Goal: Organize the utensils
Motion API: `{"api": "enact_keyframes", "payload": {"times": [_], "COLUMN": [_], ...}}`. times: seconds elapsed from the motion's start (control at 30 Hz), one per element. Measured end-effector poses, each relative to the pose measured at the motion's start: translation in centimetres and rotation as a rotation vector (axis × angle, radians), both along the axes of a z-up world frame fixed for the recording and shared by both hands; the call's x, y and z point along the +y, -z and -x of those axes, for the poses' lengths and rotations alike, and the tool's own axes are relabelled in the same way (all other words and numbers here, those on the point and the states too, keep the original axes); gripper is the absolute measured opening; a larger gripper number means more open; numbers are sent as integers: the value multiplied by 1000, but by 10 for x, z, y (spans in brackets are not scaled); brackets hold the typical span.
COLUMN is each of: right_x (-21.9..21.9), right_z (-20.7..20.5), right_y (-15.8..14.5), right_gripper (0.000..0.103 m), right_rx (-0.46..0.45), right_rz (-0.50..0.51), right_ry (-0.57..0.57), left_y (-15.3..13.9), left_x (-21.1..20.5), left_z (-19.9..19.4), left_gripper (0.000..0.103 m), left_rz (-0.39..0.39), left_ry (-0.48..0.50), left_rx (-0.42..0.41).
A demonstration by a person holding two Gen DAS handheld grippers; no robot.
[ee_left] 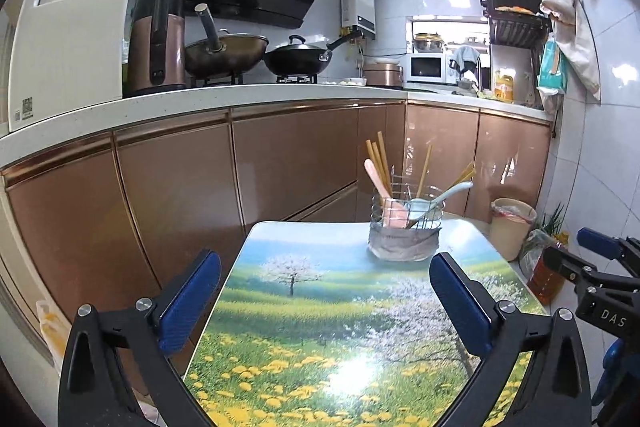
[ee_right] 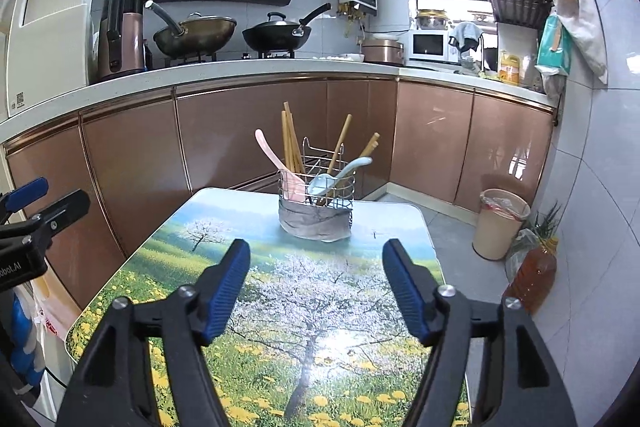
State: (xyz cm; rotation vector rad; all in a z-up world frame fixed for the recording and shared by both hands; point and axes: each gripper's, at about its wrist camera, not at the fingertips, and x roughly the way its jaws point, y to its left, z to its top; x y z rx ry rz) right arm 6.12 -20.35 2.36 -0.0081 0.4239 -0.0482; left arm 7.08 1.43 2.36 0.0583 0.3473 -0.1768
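Observation:
A wire utensil holder (ee_left: 406, 227) with a grey cloth round its base stands at the far end of the flower-print table (ee_left: 320, 307). It holds a pink spoon (ee_left: 378, 183), a pale blue spoon (ee_left: 436, 199) and several wooden chopsticks (ee_left: 380, 155). The right wrist view shows the same holder (ee_right: 316, 203), pink spoon (ee_right: 276, 163), blue spoon (ee_right: 340, 175) and chopsticks (ee_right: 290, 139). My left gripper (ee_left: 324, 267) is open and empty above the table, short of the holder. My right gripper (ee_right: 316, 255) is open and empty, just in front of the holder.
Brown cabinets and a white counter (ee_left: 240, 95) with woks and a kettle run behind the table. A beige bin (ee_right: 500, 223), bagged greens and an oil bottle (ee_right: 532, 275) stand on the floor to the right. The right gripper shows at the left view's edge (ee_left: 600, 267).

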Motion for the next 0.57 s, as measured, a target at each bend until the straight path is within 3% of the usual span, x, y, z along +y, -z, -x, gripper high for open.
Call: {"api": "enact_keyframes", "payload": {"times": [0.23, 0.57], "right_x": [-1, -5], "right_z": [9, 18], "right_y": [18, 21], "right_gripper": [78, 79], "right_rx": [-22, -44], "right_rz": [22, 26], "right_ry": [41, 77], "left_y": [9, 9], "left_x": [-1, 0], "left_z": [8, 16], "left_gripper": [103, 103], "left_rz": [-10, 0], "left_ry": [-3, 3], "left_rx": [6, 8]}}
